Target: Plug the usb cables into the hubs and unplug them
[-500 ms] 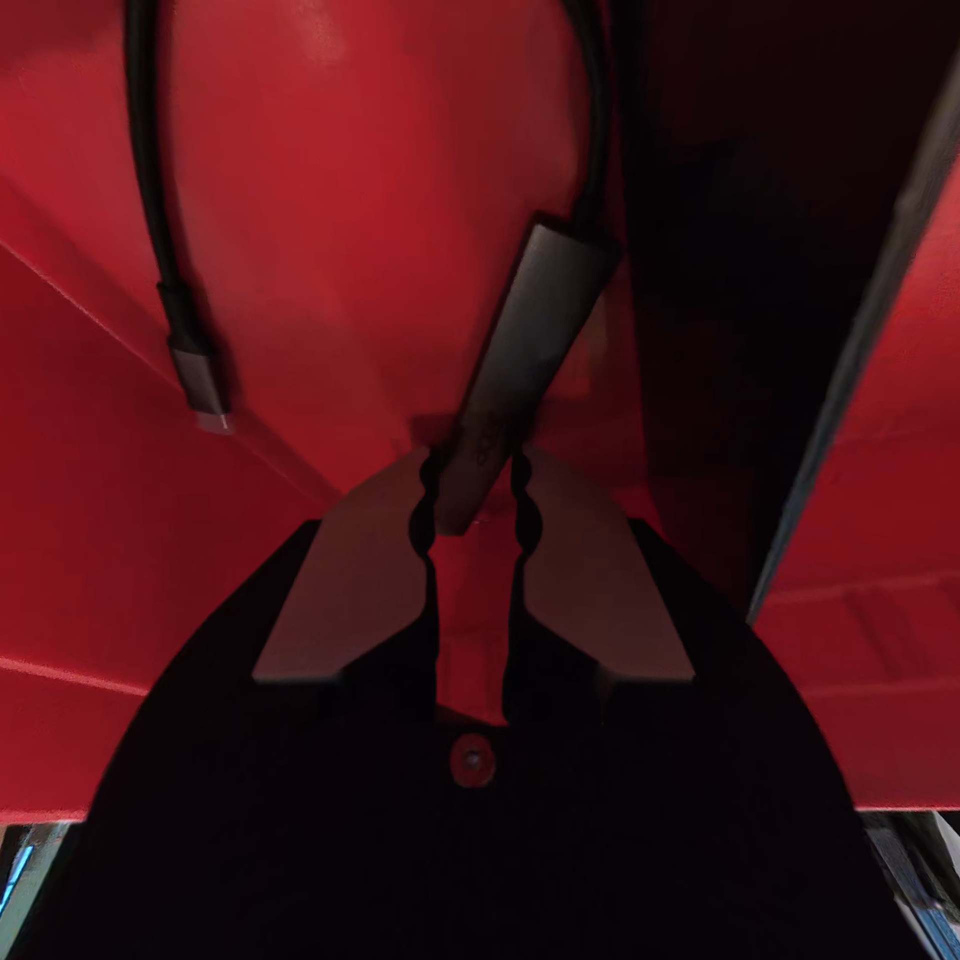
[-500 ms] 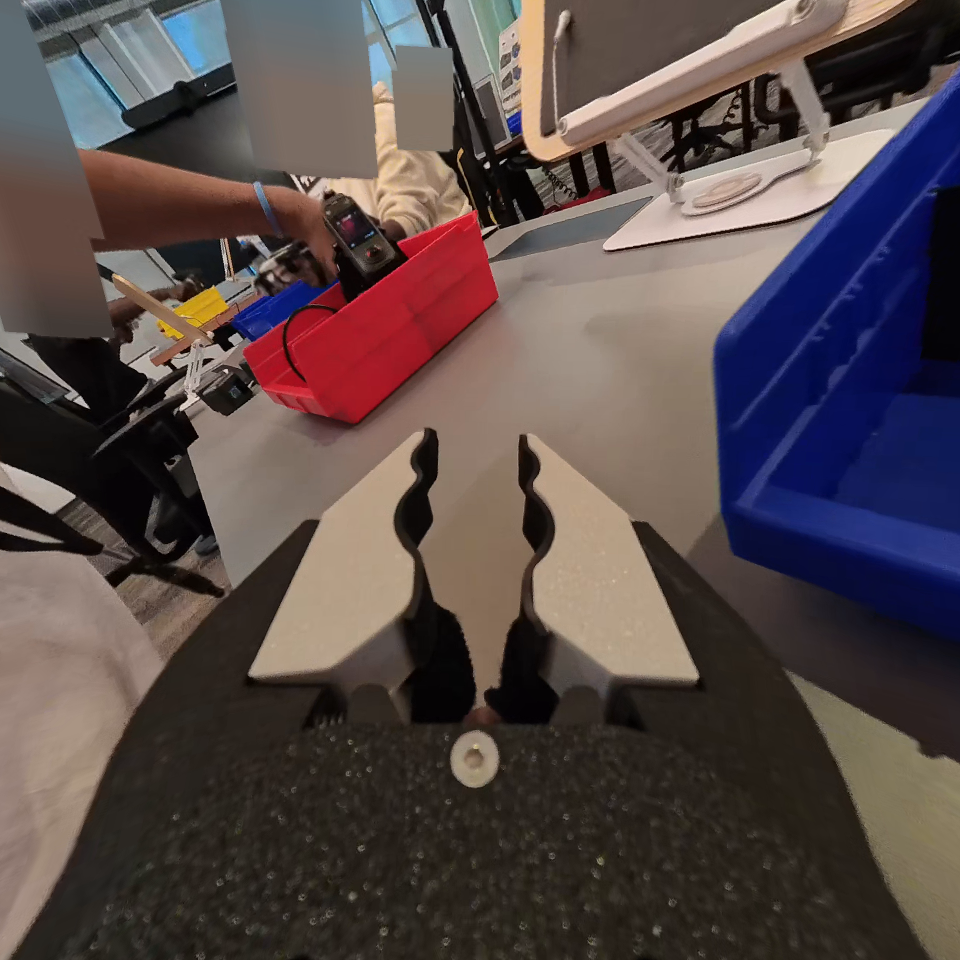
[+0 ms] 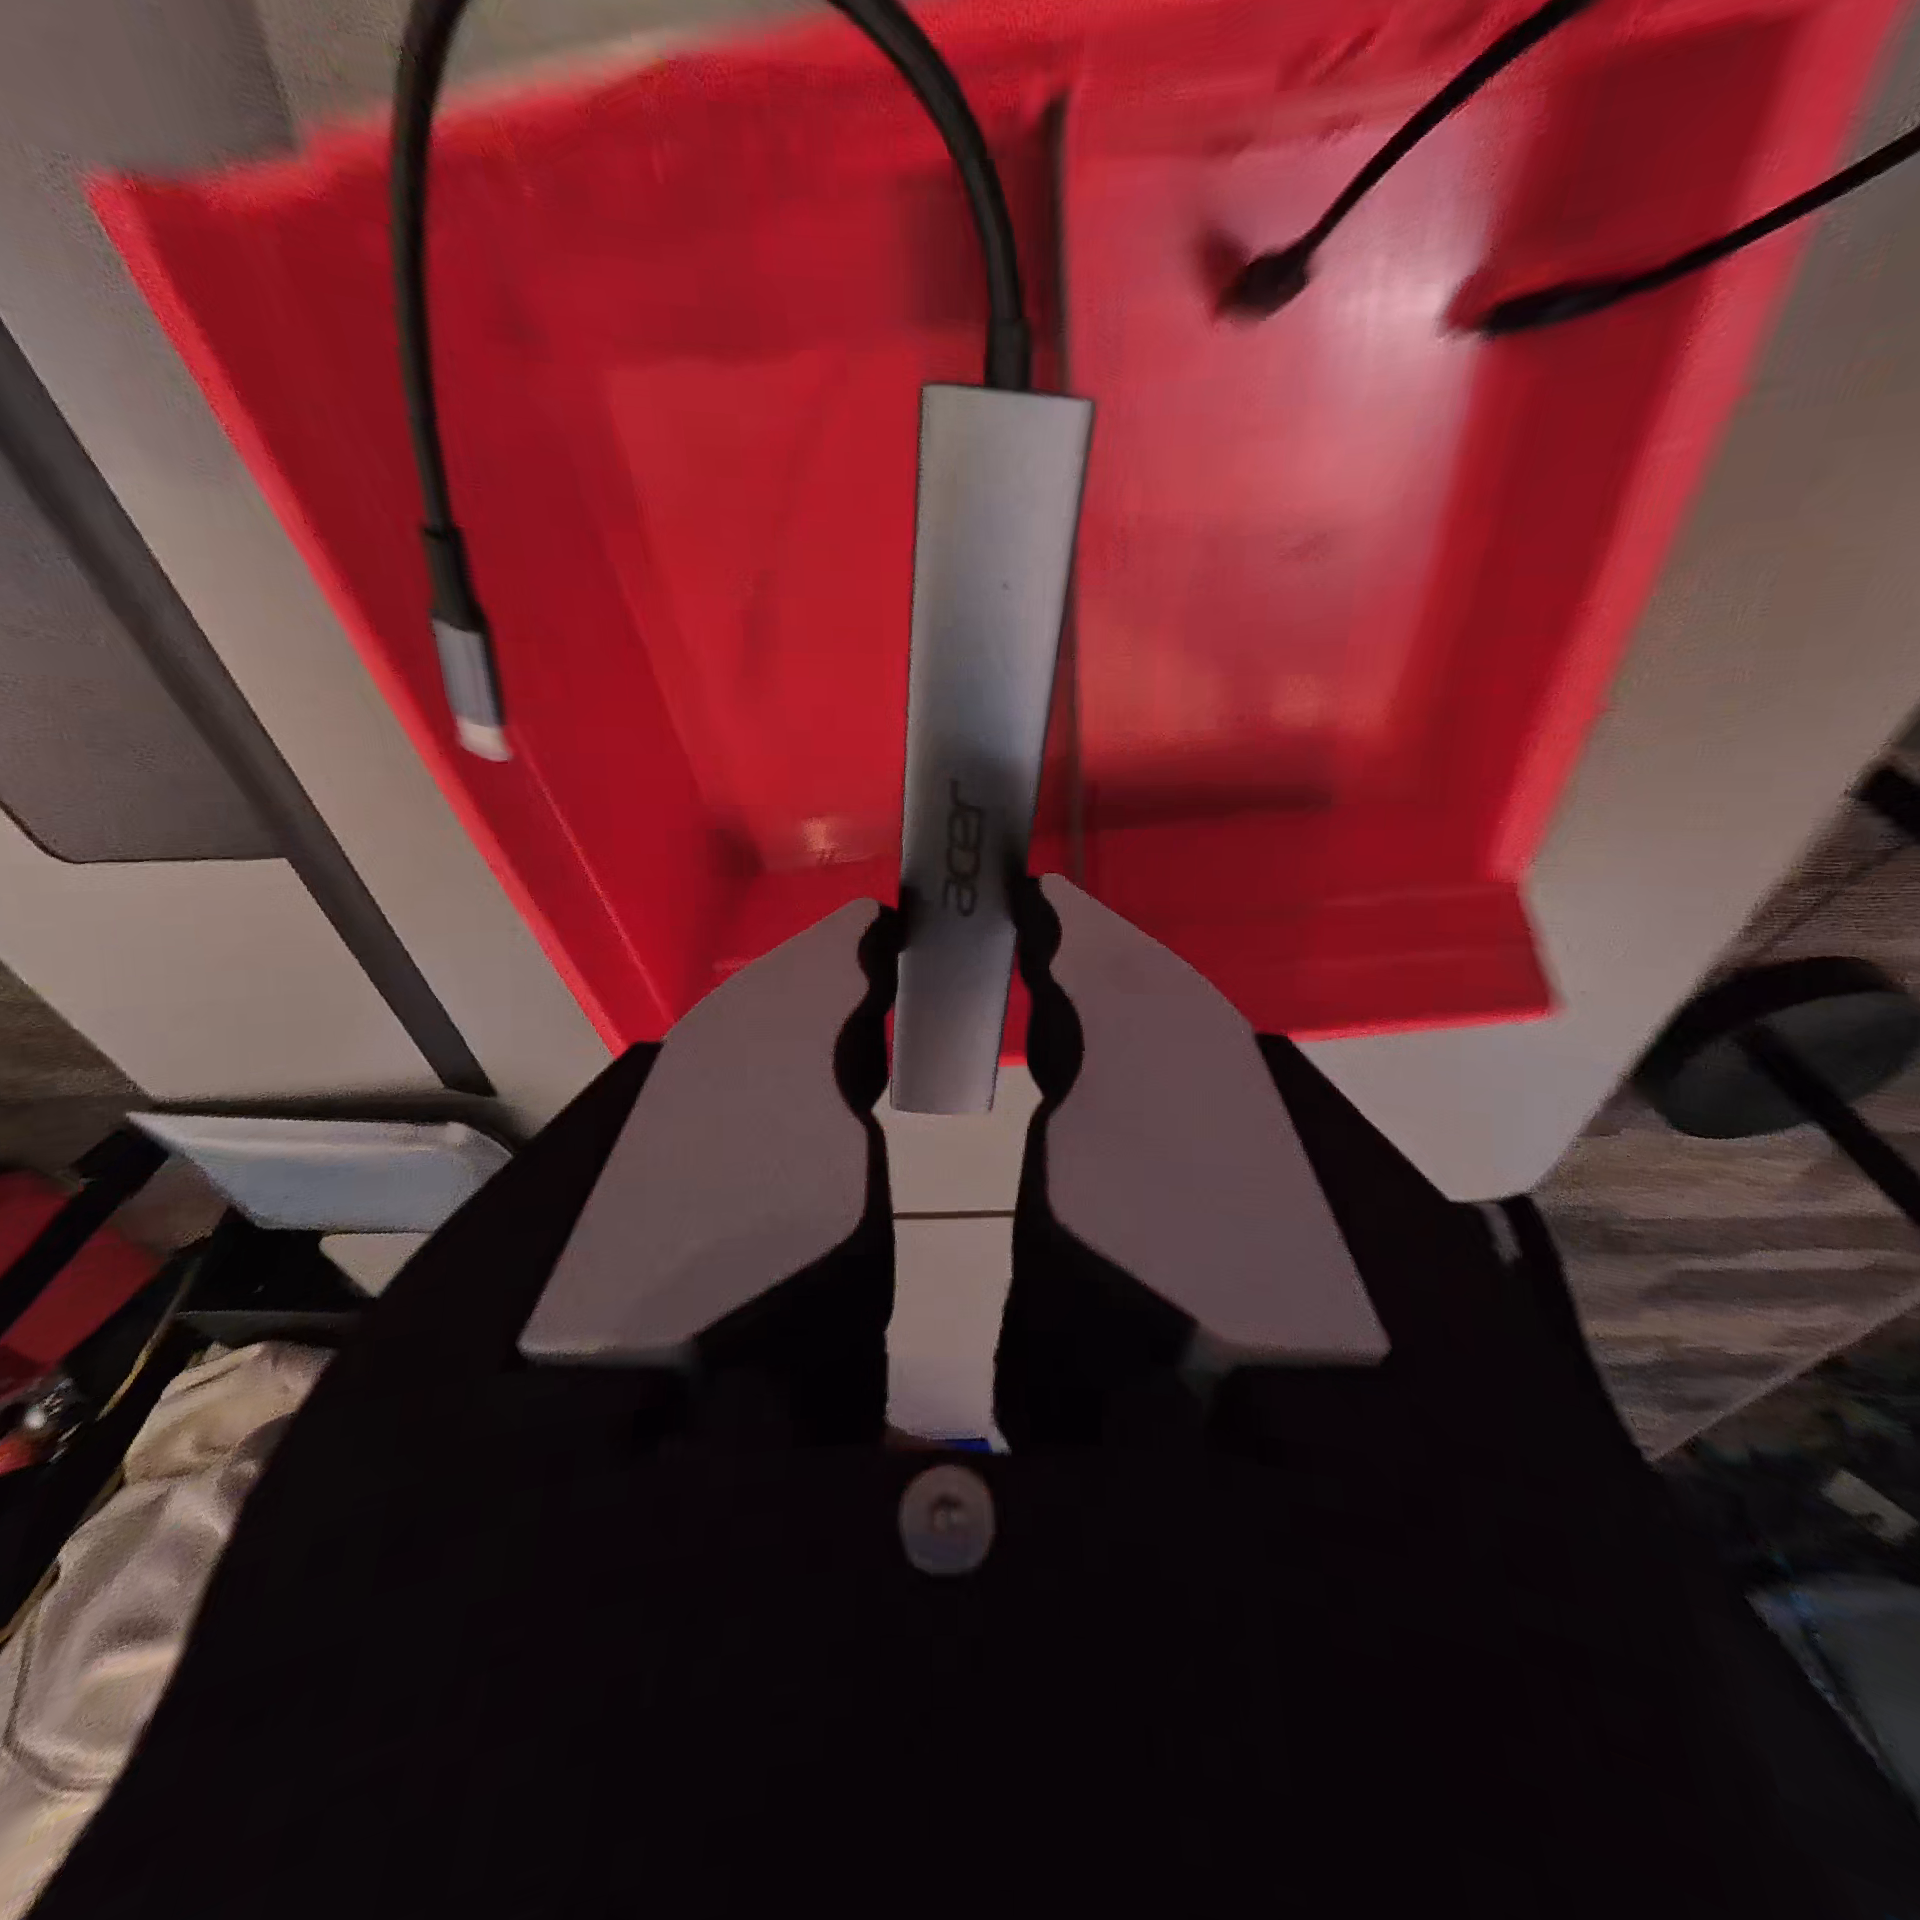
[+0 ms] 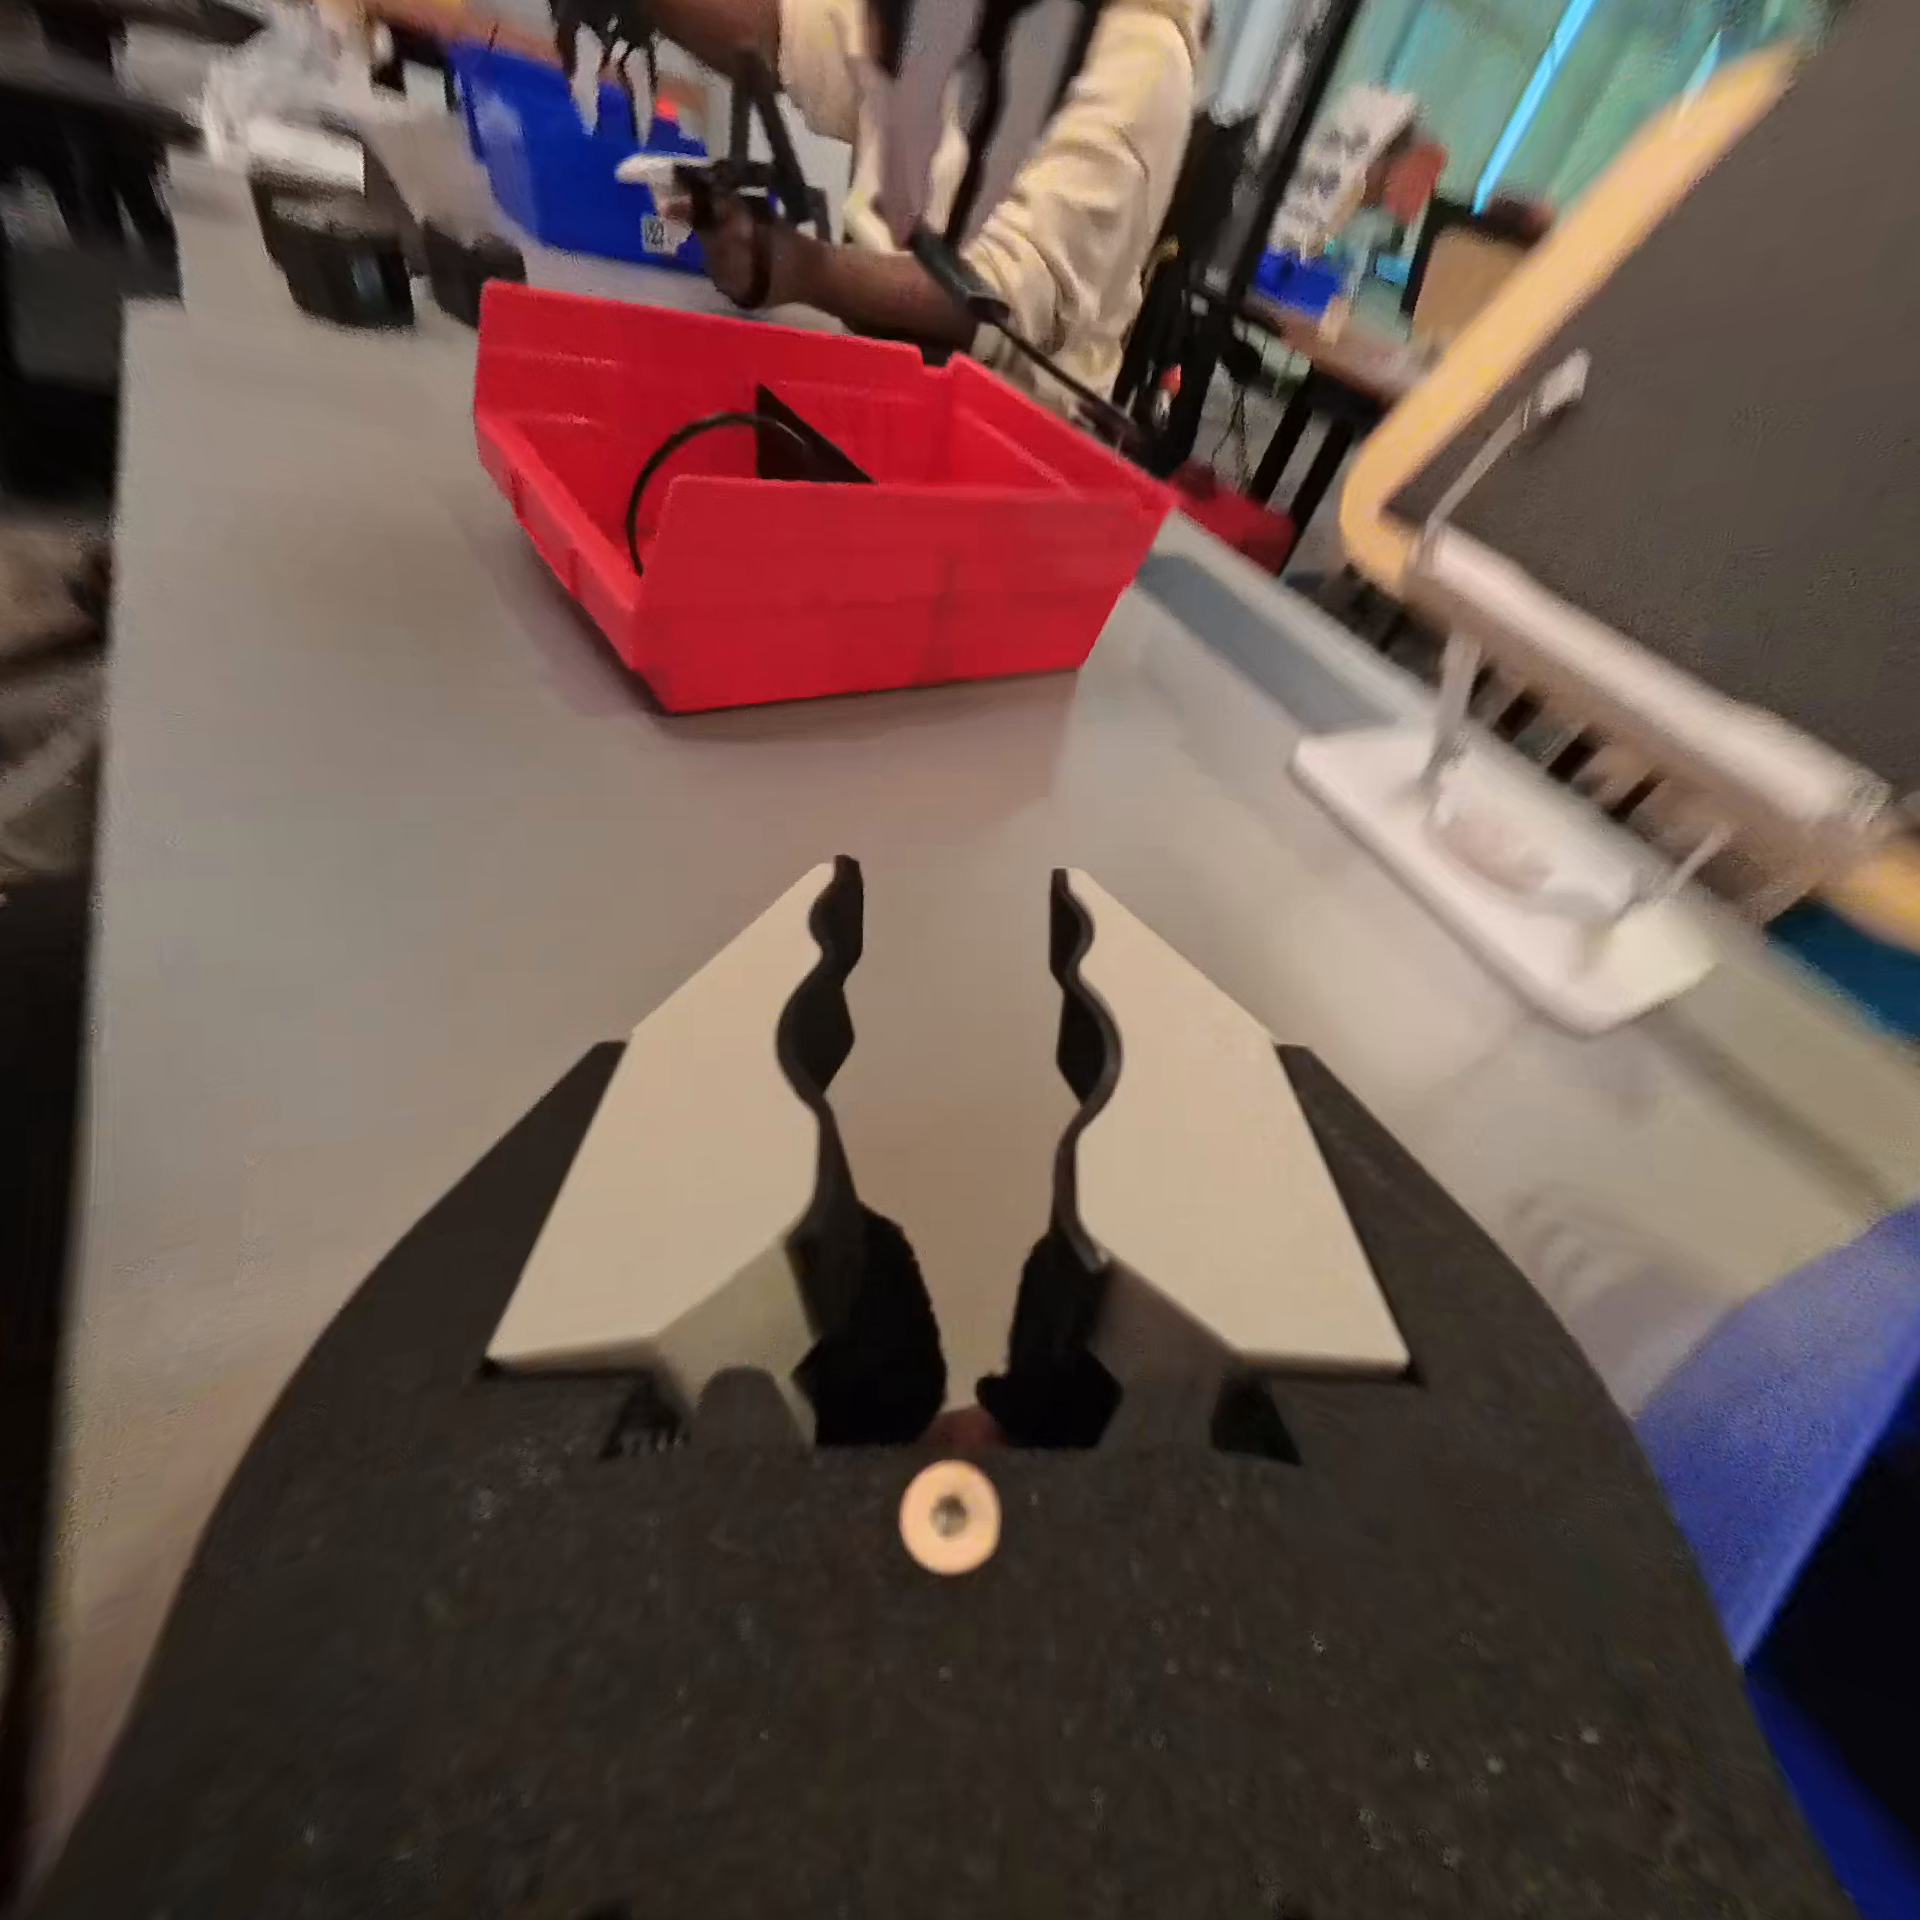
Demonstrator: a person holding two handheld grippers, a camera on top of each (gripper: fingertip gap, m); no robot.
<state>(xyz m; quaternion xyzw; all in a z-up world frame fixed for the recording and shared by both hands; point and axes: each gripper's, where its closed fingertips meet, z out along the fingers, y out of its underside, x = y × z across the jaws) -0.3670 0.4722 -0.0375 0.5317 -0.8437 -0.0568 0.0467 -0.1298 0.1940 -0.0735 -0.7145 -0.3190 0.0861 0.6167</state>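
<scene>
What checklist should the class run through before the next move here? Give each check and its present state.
1. Left gripper shut on the grey USB hub: ok.
2. Grip placement: jaws pinch only the hub's near end, most of it sticks out ahead: not ok.
3. Hub's black cable and plug hang free, over the red bin: ok.
4. Other thin black cables in the bin, whether tangled with the hub's cable: cannot tell.
5. Right gripper open and empty above the grey table: ok.
</scene>
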